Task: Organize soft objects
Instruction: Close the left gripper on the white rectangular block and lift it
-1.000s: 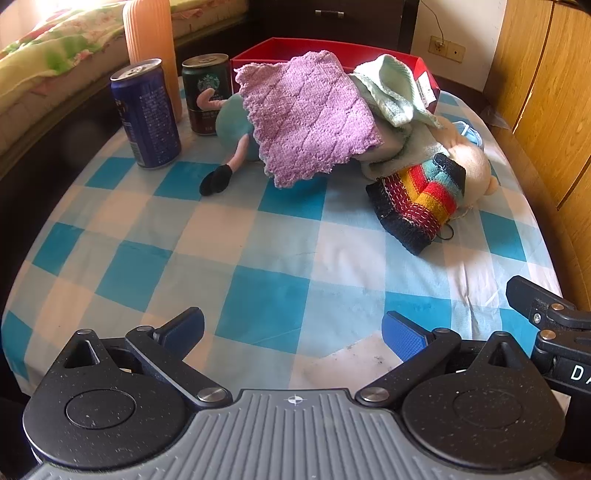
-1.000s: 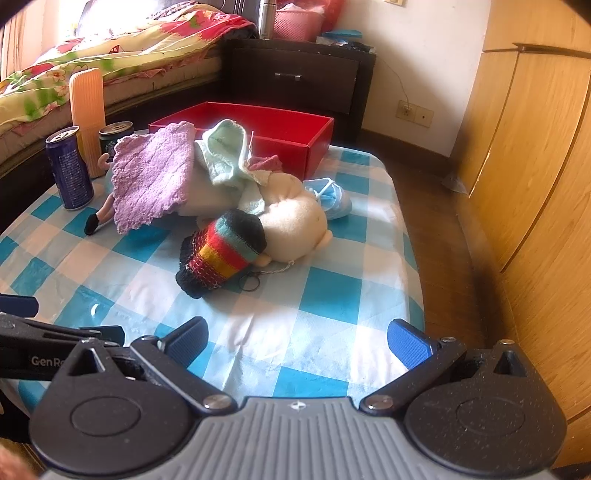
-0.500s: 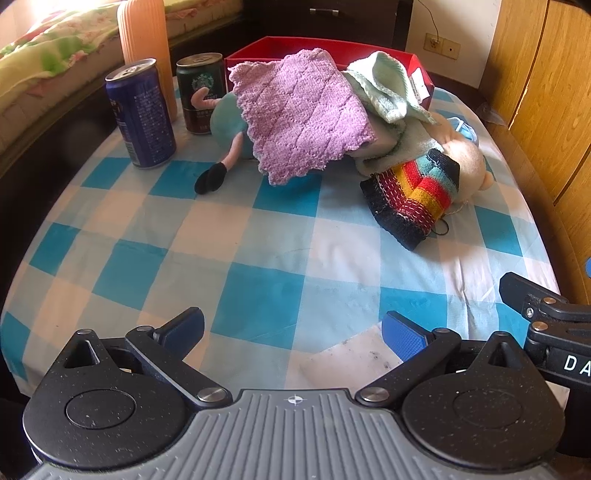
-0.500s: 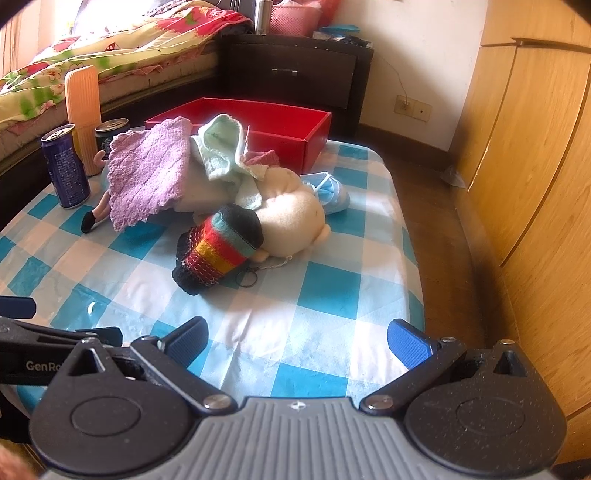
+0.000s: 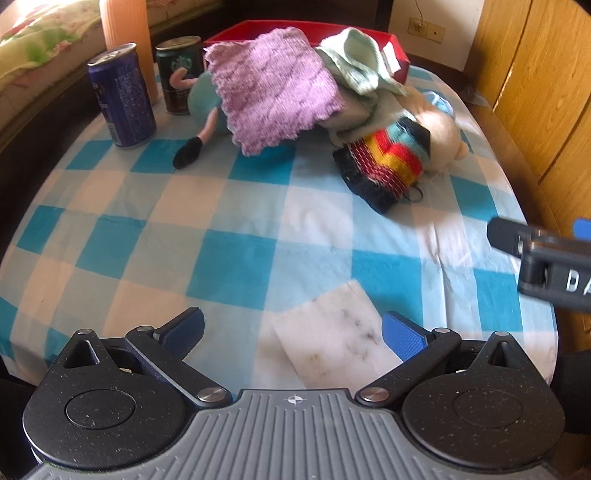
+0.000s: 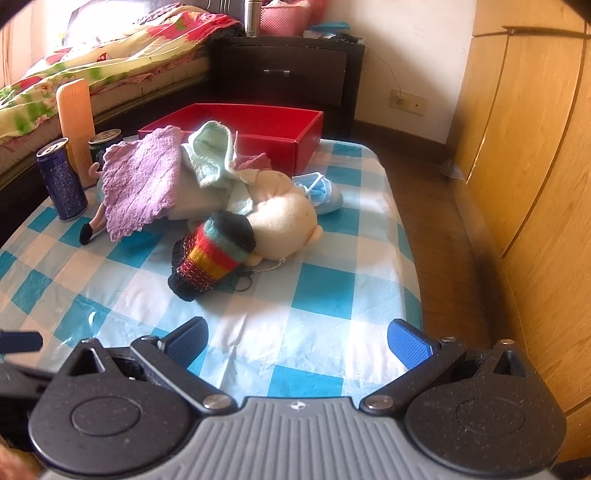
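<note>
I have both grippers low over the near edge of the table, which wears a blue and white checked cloth. My left gripper has its fingers spread wide with nothing between them; below it a patch of bare white tabletop shows through the cloth. My right gripper is likewise spread wide and holds nothing.

The soft things lie in a heap toward the far side, in front of a red box. A purple cloth drapes over a teal plush toy, whose pink leg with a black foot sticks out onto the cloth. A pale green cloth sits bunched on top of the heap. Nearest me is a striped knitted hat, lying against a cream plush toy. Just beyond that toy lies a light blue face mask.

On the left stand a blue can and a dark green can, with a tall orange container behind them.
</note>
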`<state>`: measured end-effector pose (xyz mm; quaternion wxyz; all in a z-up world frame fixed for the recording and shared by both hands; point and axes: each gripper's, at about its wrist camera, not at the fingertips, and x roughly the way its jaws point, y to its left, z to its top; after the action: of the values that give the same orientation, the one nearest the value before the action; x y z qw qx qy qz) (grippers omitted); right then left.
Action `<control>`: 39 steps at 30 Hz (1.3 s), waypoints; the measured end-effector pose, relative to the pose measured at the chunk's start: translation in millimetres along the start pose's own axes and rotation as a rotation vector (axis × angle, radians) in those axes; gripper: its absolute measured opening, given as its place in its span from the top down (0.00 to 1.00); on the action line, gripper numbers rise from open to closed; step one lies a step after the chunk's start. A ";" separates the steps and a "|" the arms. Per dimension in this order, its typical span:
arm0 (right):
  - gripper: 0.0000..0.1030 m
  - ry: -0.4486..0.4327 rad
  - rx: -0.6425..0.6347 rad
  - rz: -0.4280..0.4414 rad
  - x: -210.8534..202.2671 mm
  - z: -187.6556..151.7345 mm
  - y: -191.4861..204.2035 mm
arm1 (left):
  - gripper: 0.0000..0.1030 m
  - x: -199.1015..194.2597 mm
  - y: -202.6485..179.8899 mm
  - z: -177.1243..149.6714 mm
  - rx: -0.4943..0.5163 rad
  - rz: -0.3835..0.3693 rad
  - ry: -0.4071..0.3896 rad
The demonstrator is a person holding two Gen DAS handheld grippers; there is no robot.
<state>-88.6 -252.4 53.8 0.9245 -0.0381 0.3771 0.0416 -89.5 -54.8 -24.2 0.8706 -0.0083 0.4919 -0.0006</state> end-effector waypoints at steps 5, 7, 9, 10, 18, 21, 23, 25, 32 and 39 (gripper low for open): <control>0.18 -0.008 0.015 0.025 -4.1 1.8 -4.7 | 0.05 1.3 -8.6 -5.5 -0.003 -0.005 0.031; 0.18 -0.012 0.022 0.040 -5.9 3.2 -5.7 | 0.05 3.5 -13.0 -6.6 -0.006 -0.011 0.045; 0.18 -0.019 0.024 0.055 -7.9 5.1 -6.3 | 0.05 5.7 -17.3 -6.7 -0.014 -0.013 0.060; 0.18 -0.024 0.026 0.062 -9.0 5.9 -6.7 | 0.05 7.6 -19.2 -6.9 -0.017 -0.012 0.071; 0.18 -0.029 0.071 0.101 -12.1 9.8 -16.0 | 0.18 12.6 -30.4 -7.1 0.013 -0.001 0.065; 0.18 -0.028 0.084 0.103 -12.1 10.2 -17.9 | 0.39 8.9 -29.9 -4.6 0.025 -0.016 0.048; 0.18 -0.027 0.089 0.106 -12.2 10.2 -18.2 | 0.45 7.5 -27.2 -3.9 0.019 -0.019 0.044; 0.18 -0.023 0.096 0.110 -11.8 10.0 -18.6 | 0.59 5.5 -22.9 -2.5 0.007 -0.032 0.039; 0.19 -0.006 0.064 0.106 -7.0 10.2 -13.2 | 0.71 2.3 -17.1 3.7 -0.008 -0.087 0.043; 0.19 0.037 0.073 0.082 12.6 22.4 -5.2 | 0.72 -5.7 -7.0 17.5 -0.009 -0.118 -0.003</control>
<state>-63.5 -254.7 61.2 0.9157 0.0101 0.3965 0.0648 -77.4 -61.4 -10.3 0.8697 -0.0411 0.4893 -0.0497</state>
